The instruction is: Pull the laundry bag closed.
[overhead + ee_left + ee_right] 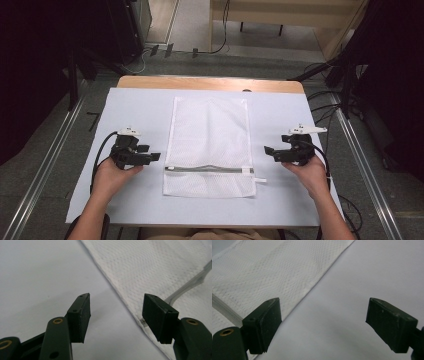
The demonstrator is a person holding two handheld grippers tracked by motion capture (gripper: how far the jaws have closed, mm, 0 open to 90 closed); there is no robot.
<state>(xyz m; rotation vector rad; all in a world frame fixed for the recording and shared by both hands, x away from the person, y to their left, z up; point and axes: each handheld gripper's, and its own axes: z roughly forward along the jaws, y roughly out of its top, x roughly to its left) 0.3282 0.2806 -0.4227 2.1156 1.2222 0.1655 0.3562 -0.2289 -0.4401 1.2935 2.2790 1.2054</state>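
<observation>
A white mesh laundry bag (pixel 210 142) lies flat in the middle of the table, its grey zipper (pixel 209 169) running across near the front end. My left gripper (pixel 154 157) rests on the sheet just left of the bag, open with nothing between its jaws. In the left gripper view the left gripper (pixel 116 315) points at the bag's edge (pixel 120 293). My right gripper (pixel 269 152) sits right of the bag, open and empty. In the right gripper view the right gripper (pixel 323 325) frames bare sheet, with the bag (pixel 269 275) at the left.
A pale sheet (pixel 135 110) covers the wooden table (pixel 210 83). The zipper's white pull tab (pixel 260 180) sticks out past the bag's right edge. The person's forearms enter from the bottom. Dark equipment and cables stand on the floor around the table.
</observation>
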